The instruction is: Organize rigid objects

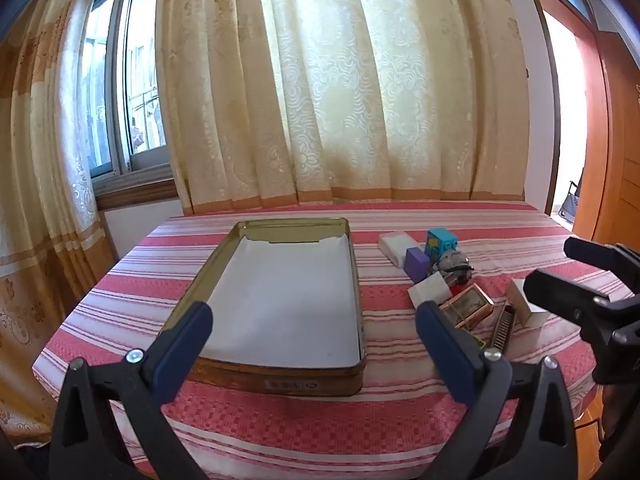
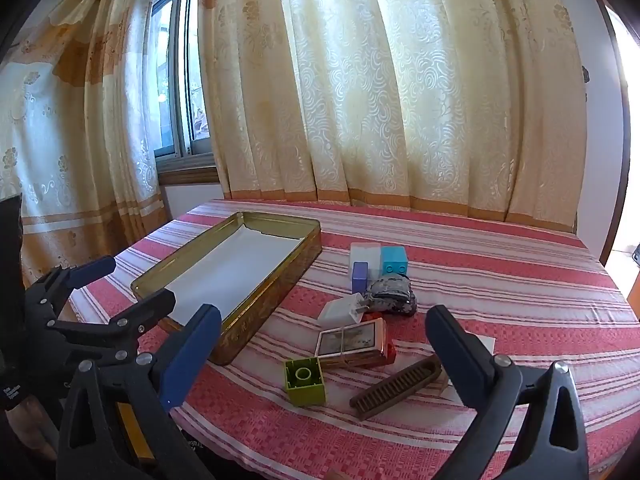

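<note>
- Sitting on a red & white striped cloth [image 1: 280, 432]: a long gold tin tray [image 1: 352, 280] w/ white paper on its floor, nothing else in it.
- Left gripper [image 1: 314, 330] hangs over the near end of the tray, fingers spread wide apart, holding nothing.
- Right gripper [image 2: 324, 340] hangs over the pile of small things, fingers also spread wide, holding nothing.
- The pile lies on the cloth just right of the tray, apart from it.
- Far end of pile: white box [image 2: 366, 256], teal toy block [image 2: 394, 261], purple block [image 2: 359, 276], close together.
- Middle: a gray speckled lump [image 2: 390, 294], can't tell what it is, and a white charger plug [image 2: 344, 310] beside it.
- Near end: a flat copper-edged case [image 2: 352, 342] w/ a picture on top, green toy block [image 2: 305, 382] touching its near corner, brown comb [image 2: 396, 390] lying slanted to the right.
- Yellow curtains [image 2: 360, 100] hang behind the table; window [image 2: 180, 80] at the left.
</note>
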Motion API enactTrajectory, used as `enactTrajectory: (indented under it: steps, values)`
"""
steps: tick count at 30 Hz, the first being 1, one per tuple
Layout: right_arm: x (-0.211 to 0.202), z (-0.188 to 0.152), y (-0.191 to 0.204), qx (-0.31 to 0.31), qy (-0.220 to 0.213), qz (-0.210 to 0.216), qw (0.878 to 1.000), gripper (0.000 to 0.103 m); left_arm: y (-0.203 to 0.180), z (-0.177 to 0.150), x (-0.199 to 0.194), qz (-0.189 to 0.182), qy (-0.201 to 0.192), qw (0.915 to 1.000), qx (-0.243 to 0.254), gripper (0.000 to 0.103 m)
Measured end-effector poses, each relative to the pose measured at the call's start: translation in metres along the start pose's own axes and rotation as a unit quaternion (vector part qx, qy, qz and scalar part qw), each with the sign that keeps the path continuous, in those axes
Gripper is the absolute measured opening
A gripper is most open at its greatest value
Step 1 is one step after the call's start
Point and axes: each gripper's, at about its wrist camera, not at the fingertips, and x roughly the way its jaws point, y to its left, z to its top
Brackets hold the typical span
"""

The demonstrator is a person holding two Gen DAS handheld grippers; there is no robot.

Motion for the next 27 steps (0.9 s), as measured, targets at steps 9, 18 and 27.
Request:
enactTrajectory:
  steps: [9, 18, 27]
  values:
    - [0.0010, -0.0005, -0.0001, 0.002, 0.001, 0.001, 1.000, 0.103, 0.0002, 0.0001, -0.0005, -0.001, 0.000, 1.0000, 0.001, 0.103]
    - [0.0011, -0.0018, 0.0004, 0.002, 0.002, 0.001, 1.000, 0.103, 0.0018, -0.0002, -0.0011, 0.001, 0.001, 1.0000, 0.001, 0.103]
    - [-0.0025, -0.0085, 0.0009, 0.009, 0.003, 0.001, 1.000, 0.103, 0.0013, -0.0061, 0.0007, 0.000, 0.006, 1.0000, 0.008, 0.103]
